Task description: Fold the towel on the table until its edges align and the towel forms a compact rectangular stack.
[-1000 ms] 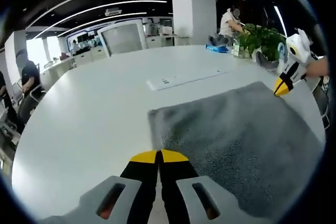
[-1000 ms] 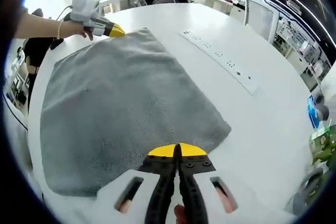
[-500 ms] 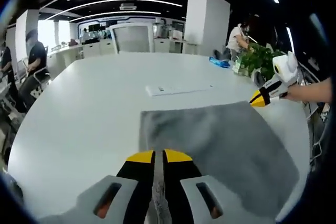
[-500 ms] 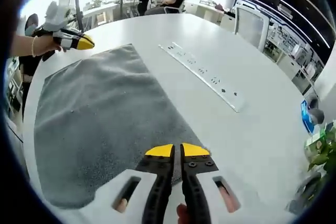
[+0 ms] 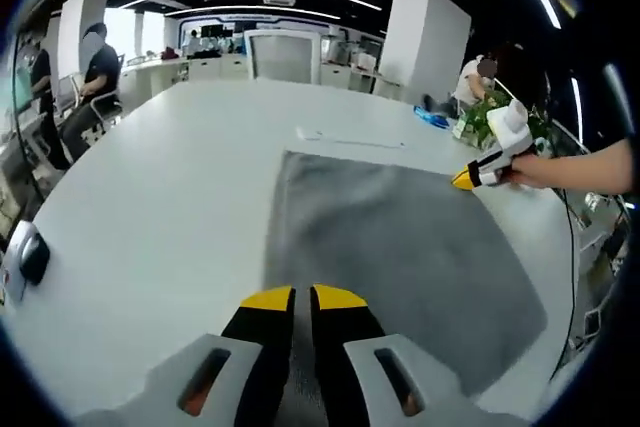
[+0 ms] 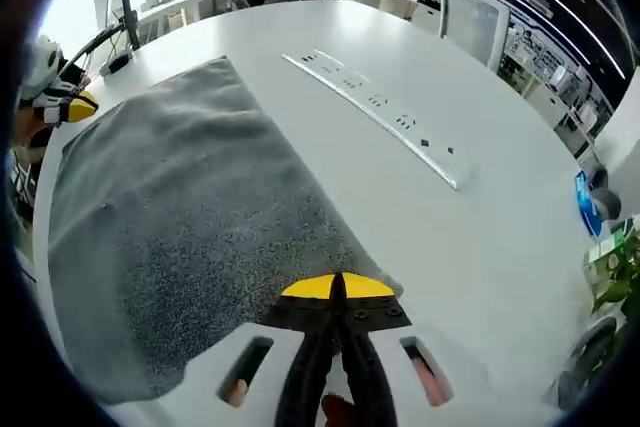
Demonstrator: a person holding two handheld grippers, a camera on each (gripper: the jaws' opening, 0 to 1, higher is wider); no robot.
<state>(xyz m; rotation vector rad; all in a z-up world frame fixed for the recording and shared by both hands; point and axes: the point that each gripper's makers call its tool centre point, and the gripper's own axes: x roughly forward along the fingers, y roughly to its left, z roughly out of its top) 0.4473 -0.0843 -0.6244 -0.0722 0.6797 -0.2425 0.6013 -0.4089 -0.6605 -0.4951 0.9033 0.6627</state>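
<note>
A grey towel [image 5: 400,237] lies flat and unfolded on the white round table [image 5: 150,197]. My left gripper [image 5: 292,297] is at the towel's near corner with its yellow-tipped jaws slightly open and grey cloth showing in the gap. My right gripper [image 6: 338,287] is shut on the towel's [image 6: 180,197] corner nearest to it. In the left gripper view the right gripper [image 5: 463,180] sits at the towel's far right corner, held by a hand. In the right gripper view the left gripper [image 6: 75,107] is at the far left corner.
A white power strip [image 6: 375,107] is set into the table [image 6: 480,247] beyond the towel's long edge. A potted plant [image 5: 480,117] and a blue object [image 5: 432,119] stand at the table's far side. A small black device [image 5: 30,257] lies at the left rim. Seated people [image 5: 95,77] and a chair [image 5: 280,55] are behind.
Both views shifted as the hands moved along the towel. My left jaws parted slightly over the near corner. My right jaws opened a little, then shut at the towel's corner.
</note>
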